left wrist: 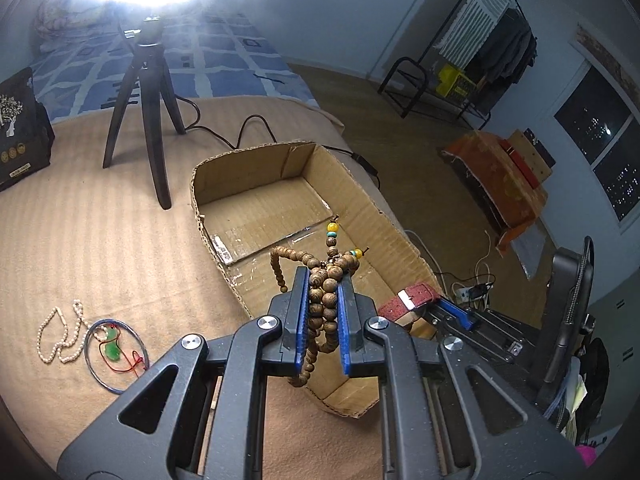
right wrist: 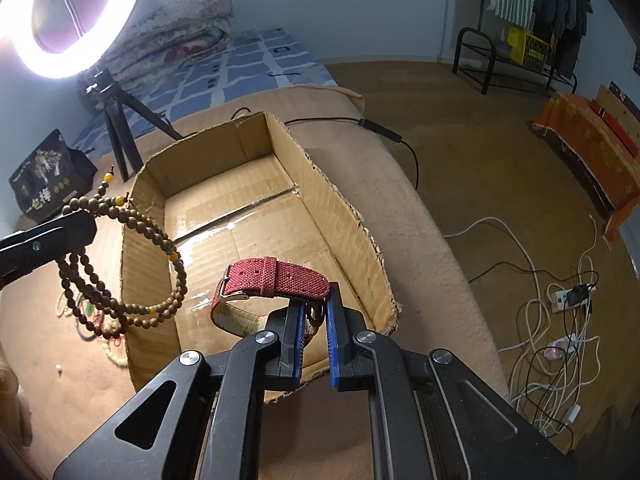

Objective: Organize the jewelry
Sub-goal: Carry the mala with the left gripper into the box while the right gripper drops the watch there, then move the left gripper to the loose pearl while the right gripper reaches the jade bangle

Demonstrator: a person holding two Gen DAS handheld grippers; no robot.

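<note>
My left gripper (left wrist: 325, 280) is shut on a brown wooden bead string (left wrist: 320, 304), holding it above the near-left edge of an open cardboard box (left wrist: 256, 200). The beads also hang from it in the right wrist view (right wrist: 120, 288). My right gripper (right wrist: 314, 304) is shut on a red fabric watch strap (right wrist: 272, 276), held over the near end of the box (right wrist: 344, 216). The strap also shows in the left wrist view (left wrist: 408, 298). A pearl necklace (left wrist: 60, 336), a dark blue bangle (left wrist: 140, 344) and a green pendant on red cord (left wrist: 111, 346) lie on the tan blanket at left.
A black tripod (left wrist: 148, 120) with a bright ring light (right wrist: 60, 20) stands behind the box. A black gift bag (left wrist: 20, 136) sits at the far left. Cables (right wrist: 552, 320) lie on the floor to the right, beyond the blanket's edge.
</note>
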